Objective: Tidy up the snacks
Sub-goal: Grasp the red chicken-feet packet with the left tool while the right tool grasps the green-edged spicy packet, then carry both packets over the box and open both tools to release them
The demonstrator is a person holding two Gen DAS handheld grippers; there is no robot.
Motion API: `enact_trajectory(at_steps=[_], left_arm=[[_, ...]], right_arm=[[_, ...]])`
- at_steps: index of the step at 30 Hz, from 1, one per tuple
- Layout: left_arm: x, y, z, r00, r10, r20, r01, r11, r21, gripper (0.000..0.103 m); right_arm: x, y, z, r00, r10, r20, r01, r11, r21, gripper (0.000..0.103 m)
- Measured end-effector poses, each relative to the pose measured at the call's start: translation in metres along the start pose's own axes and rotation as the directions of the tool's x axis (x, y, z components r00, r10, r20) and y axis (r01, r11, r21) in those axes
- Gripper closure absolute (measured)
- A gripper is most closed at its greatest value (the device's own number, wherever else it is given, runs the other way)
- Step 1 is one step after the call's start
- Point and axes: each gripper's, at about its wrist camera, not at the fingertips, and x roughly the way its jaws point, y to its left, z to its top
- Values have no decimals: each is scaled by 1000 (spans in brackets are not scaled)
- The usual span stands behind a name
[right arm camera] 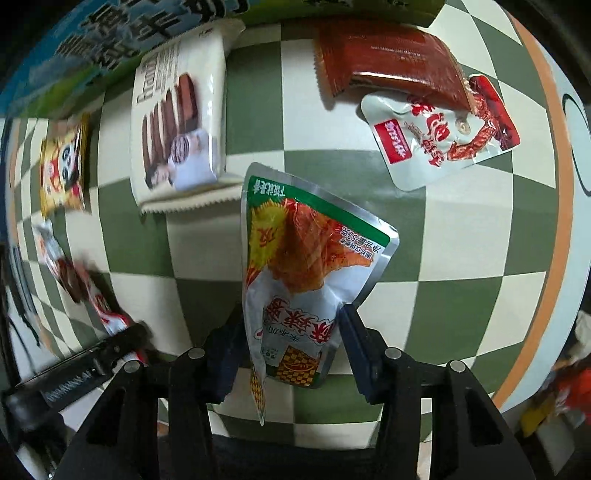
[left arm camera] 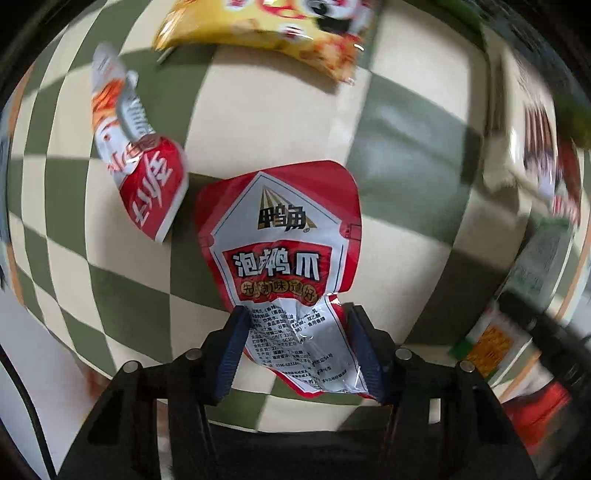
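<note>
In the left wrist view, my left gripper (left arm camera: 297,317) is shut on the lower edge of a red and white snack packet (left arm camera: 284,236) and holds it above the green and cream checkered cloth (left arm camera: 402,155). In the right wrist view, my right gripper (right arm camera: 291,314) is shut on a silver pouch with a green band and an orange picture (right arm camera: 295,258), held above the same cloth (right arm camera: 443,295).
Left wrist view: a red and white packet (left arm camera: 142,166) at left, a yellow bag (left arm camera: 266,29) at top, blurred packets (left arm camera: 546,177) at right. Right wrist view: a white chocolate-bar bag (right arm camera: 177,125), a dark red packet (right arm camera: 391,62), a white chicken-wing pouch (right arm camera: 439,144), a yellow bag (right arm camera: 62,166), the other gripper (right arm camera: 74,376) at lower left.
</note>
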Motion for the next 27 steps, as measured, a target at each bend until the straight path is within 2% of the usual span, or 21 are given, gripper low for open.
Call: enact_trajectory(at_steps=[2,6,15,23,27], left_arm=[[2,-5,-4,1000,15,-4,-15,1000,27,50],[3,-10,-12,1000,4,4,-4,1000,20,54],[-26,-4,-23,997,-36,70,34,999,16,55],[-70,-23,-34,985,-75,154,64,995,76,55],[-110,-39,-35,971,-114,208,89,988,130,55]], right_arm=[[1,-2,0,1000,8,-6,-8,1000,0,49],[3,8,-2,1000,5,-6,-5,1000,-16,49],[-10,-1,-8,999,41,30,-40,999,-25,55],[-41,-8,-9,993,91,73,-87,995,-50,55],[-69,-8,-8,987,129,101,-122,990,-74,55]])
